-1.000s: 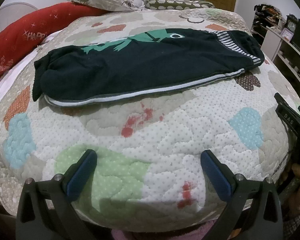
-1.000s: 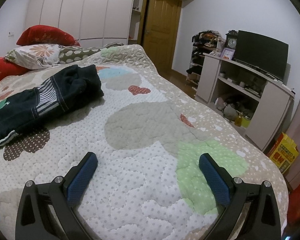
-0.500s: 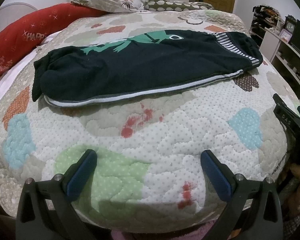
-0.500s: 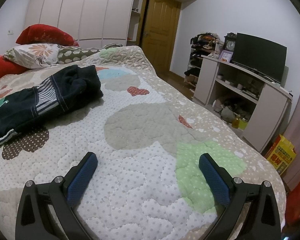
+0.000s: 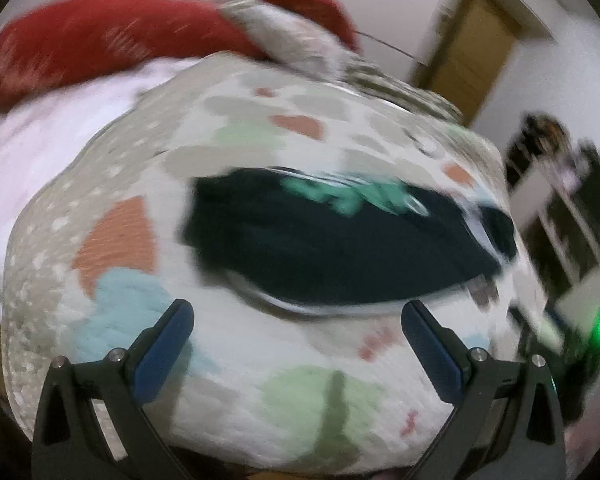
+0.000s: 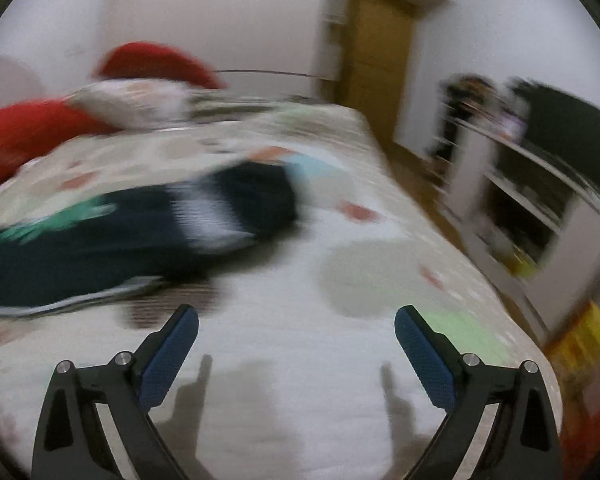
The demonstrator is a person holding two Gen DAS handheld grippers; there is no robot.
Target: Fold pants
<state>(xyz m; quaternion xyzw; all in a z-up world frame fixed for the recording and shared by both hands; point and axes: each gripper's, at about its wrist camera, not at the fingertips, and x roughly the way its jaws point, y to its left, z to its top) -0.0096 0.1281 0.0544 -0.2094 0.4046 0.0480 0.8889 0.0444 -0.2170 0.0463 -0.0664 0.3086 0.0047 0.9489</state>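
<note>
Blurred frames both, the quilted bed (image 5: 228, 360) fills the view, dark pants (image 5: 340, 248) with a green print lying flat across it toward twelve o'clock, while the left gripper (image 5: 298, 334) and right gripper (image 6: 296, 338) hang over bare quilt, jaws spread wide, holding nothing.

A home bedroom is shown: a bed (image 6: 300, 280) covered by a patchwork quilt (image 5: 260, 360), red pillows (image 5: 100, 40) at upper left, a wooden door (image 6: 376, 80) at upper centre, a shelving unit (image 6: 540, 208) at right.
</note>
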